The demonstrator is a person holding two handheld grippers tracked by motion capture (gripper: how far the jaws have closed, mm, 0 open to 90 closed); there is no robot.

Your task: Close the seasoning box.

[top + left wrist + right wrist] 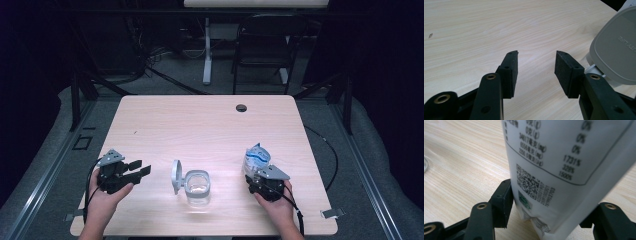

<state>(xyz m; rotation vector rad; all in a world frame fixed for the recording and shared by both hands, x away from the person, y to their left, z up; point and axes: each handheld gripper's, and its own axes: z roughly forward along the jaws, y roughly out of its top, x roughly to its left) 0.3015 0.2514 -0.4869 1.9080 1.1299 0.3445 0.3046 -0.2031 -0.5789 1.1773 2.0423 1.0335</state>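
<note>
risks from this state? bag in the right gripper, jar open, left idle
1. The right gripper pinches the white bag near its bottom seam; the soft pouch may slump or slip when tilted.
2. The clear container stands free and the left gripper is open beside it, so a bump could shift it.
3. Its hinged lid stands upright at the rim and could block the bag or flip shut.

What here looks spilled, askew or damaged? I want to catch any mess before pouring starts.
Nothing stands out. The clear container sits upright with its grey lid flipped open, the right gripper holds the white pouch upright, the left gripper is open, and the table shows no spill.
</note>
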